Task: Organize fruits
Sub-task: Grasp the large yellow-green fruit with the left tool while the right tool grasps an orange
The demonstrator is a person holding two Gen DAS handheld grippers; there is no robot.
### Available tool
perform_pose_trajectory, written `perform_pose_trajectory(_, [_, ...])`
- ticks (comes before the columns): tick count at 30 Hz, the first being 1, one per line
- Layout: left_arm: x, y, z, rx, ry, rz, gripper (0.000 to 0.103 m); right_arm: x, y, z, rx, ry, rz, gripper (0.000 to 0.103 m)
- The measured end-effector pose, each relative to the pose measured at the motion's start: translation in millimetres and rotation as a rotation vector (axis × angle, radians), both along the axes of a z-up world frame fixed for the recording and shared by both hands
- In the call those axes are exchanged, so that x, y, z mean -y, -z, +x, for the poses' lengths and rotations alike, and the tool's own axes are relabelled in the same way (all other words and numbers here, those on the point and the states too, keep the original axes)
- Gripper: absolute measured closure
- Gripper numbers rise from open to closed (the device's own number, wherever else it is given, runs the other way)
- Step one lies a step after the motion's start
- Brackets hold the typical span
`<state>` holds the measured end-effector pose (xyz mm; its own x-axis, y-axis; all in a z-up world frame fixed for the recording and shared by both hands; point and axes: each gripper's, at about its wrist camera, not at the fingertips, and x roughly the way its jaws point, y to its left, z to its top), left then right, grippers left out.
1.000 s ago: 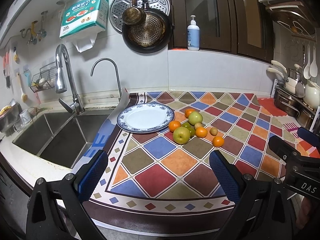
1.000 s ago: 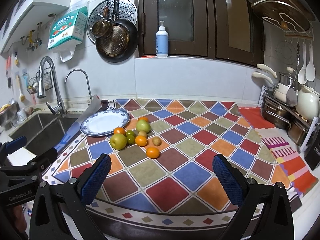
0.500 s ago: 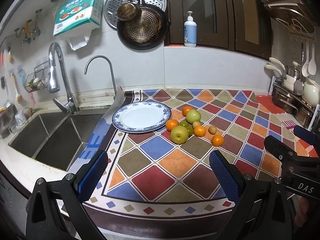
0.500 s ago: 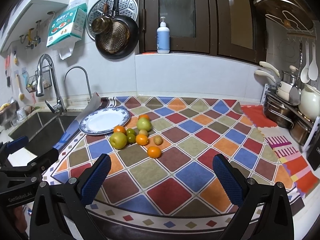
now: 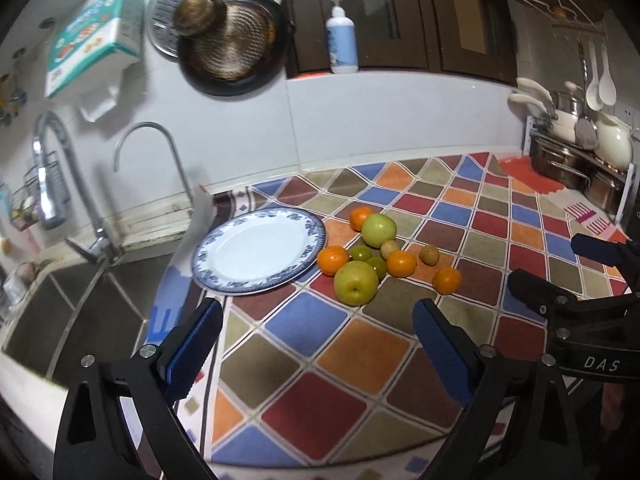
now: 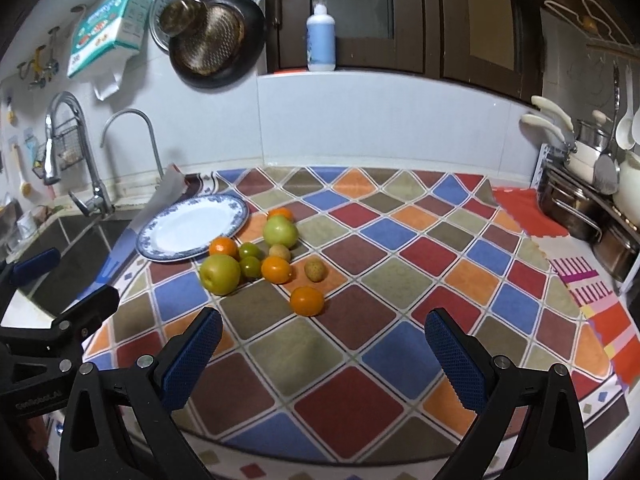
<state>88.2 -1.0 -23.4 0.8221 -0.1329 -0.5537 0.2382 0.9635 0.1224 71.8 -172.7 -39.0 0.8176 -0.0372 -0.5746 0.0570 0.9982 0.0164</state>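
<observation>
Blue-rimmed plate [image 5: 256, 252]: empty, near the surface's sink-side edge, likely the fruits' destination.
Fruits: green apples [image 5: 356, 282], oranges [image 6: 307, 301] and smaller pieces, clustered loose just beside the plate.
Left gripper [image 5: 316, 344]: jaws wide, holding nothing, facing the cluster.
Right gripper [image 6: 324, 348]: jaws wide, empty, nearest the stray orange.

You are looking at loose fruits clustering just right of the blue-rimmed plate [image 5: 256, 256], which is lying bare: two green apples [image 5: 355, 282], four oranges [image 5: 401, 263] and small green and brownish fruits [image 5: 429, 255]. One orange [image 6: 307, 301] is sitting slightly apart, nearest you.
</observation>
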Motion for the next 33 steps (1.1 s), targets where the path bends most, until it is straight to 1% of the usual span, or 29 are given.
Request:
perform_pose_trajectory(4, [5.3, 10.9, 27.6, -0.028, 0.053, 0.019, 0.010, -2.8, 11.4, 20.7, -0.036, 0.008, -0.002, 0.003])
perform_pose_trajectory(9, [13.3, 26.9, 58.1, -0.071, 0.114, 0.041, 0.017, -3.7, 28.4, 49.0, -0.093, 0.008, 0.005, 0.014])
perform_pose_trajectory(12, [19.3, 36.8, 72.8, -0.093, 0.147, 0.047, 0.019, -4.3, 38.5, 64.8, -0.127, 0.006, 0.016, 0.018])
perform_pose_trajectory(17, [24.7, 53.3, 97.6, -0.154, 0.183, 0.036, 0.024, -3.4, 55.4, 87.3, -0.190, -0.004, 0.050, 0.028])
perform_pose_trajectory(21, [30.6, 63.7, 110.3, -0.187, 0.209, 0.035, 0.032, -1.0, 65.0, 99.3, -0.224, -0.005, 0.070, 0.034])
perform_pose_trajectory(25, [35.8, 72.4, 121.0, -0.218, 0.230, 0.029, 0.036, -0.4, 71.3, 107.4, -0.246, -0.014, 0.078, 0.041])
perform_pose_trajectory(26, [36.5, 73.5, 122.8, -0.222, 0.231, 0.028, 0.037, 0.0, 72.7, 109.0, -0.251, -0.017, 0.081, 0.043])
perform_pose_trajectory(29, [38.4, 77.8, 128.3, -0.235, 0.236, 0.028, 0.044, 0.7, 75.7, 114.1, -0.262, -0.023, 0.103, 0.051])
perform_pose_trajectory(31, [39.3, 79.8, 131.1, -0.242, 0.238, 0.026, 0.046, 0.1, 77.0, 116.8, -0.267, -0.029, 0.111, 0.054])
perform_pose_trajectory(33, [40.0, 81.2, 132.5, -0.251, 0.245, 0.020, 0.051, -0.7, 78.8, 119.3, -0.272, -0.035, 0.112, 0.058])
